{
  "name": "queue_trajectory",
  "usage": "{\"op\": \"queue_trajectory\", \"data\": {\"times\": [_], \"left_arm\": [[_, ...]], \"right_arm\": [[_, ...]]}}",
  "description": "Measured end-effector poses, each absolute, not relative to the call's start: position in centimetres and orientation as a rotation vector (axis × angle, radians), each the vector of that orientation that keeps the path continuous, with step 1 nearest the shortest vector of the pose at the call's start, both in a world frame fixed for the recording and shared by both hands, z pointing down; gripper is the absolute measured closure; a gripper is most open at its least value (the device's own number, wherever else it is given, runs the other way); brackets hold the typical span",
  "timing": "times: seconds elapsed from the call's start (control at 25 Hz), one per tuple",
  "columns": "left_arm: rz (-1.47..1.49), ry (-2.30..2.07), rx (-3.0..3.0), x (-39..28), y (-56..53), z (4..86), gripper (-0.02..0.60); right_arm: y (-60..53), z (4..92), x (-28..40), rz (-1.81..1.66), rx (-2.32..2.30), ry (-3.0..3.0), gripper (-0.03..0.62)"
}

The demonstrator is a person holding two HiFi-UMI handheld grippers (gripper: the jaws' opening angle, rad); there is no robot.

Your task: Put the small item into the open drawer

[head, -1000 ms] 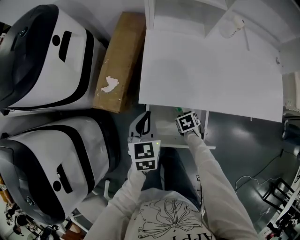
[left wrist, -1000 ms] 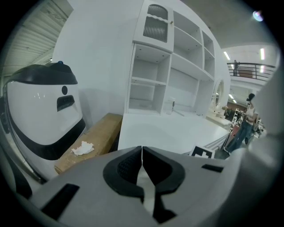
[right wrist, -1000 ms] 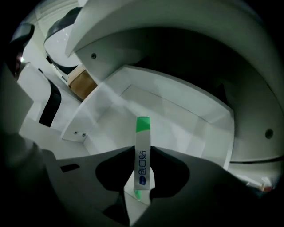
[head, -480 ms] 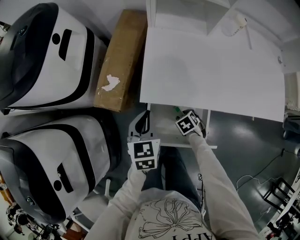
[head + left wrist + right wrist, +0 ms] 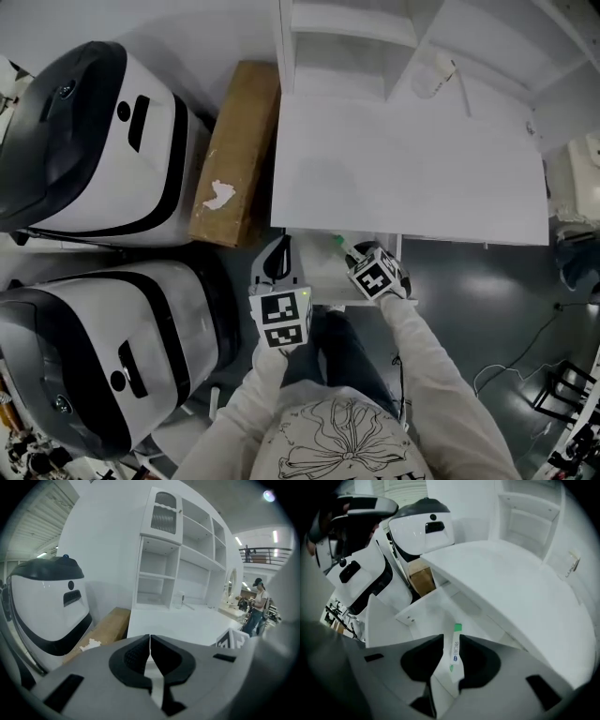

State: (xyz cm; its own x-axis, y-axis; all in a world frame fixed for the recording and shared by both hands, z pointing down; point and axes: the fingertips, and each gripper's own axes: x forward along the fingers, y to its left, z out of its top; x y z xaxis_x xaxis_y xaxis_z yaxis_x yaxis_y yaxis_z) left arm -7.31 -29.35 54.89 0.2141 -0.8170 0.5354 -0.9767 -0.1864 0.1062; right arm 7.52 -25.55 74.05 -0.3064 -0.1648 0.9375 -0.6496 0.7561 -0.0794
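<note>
The right gripper (image 5: pixel 451 644) is closing its jaws loosely around a small white plastic tube with a green cap (image 5: pixel 454 654), above the open white drawer (image 5: pixel 423 611). The left gripper (image 5: pixel 150 645) has its jaws together, empty. The tube's lower end is hidden behind the right gripper's body.

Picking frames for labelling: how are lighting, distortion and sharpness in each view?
Head view: even light, sharp. Left gripper view: strong fisheye, dark corners, ceiling lamp glaring top right. Right gripper view: fisheye, dark corners, soft; tube print blurred.

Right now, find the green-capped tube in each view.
Head view: tube at centre, just below the desk front edge.
Left gripper view: no tube; desk at middle right.
Right gripper view: tube at low centre; desk on the right.
Landmark: the desk.
</note>
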Motion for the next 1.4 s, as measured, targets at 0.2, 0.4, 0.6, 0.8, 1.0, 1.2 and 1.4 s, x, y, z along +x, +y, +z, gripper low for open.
{"op": "queue_trajectory", "data": {"times": [0.2,0.4,0.6,0.8,1.0,1.2,1.4], "left_arm": [[0.455,-1.678,2.103,-6.4,-29.4,52.2,0.574],[0.403,-1.698,2.157,-5.0,-30.2,49.0,0.574],[0.357,-1.705,2.204,-3.8,-30.1,45.9,0.574],[0.302,-1.725,2.256,-3.0,-30.1,42.7,0.574],[0.260,-1.747,2.290,-2.9,-30.0,40.4,0.574],[0.241,-1.764,2.321,-2.5,-29.9,38.7,0.574],[0.226,-1.777,2.345,-2.4,-29.9,37.6,0.574]], "right_arm": [[-26.7,66.5,7.9,0.518,0.791,-1.985,0.558],[-28.8,58.2,9.0,0.485,1.024,-2.127,0.571],[-29.8,51.1,10.7,0.447,1.286,-2.221,0.580],[-30.2,45.9,11.9,0.368,1.479,-2.272,0.585],[-29.8,42.4,12.2,0.312,1.577,-2.306,0.586],[-29.7,40.2,12.6,0.275,1.649,-2.337,0.589],[-29.9,39.0,12.6,0.258,1.689,-2.363,0.591]]}}
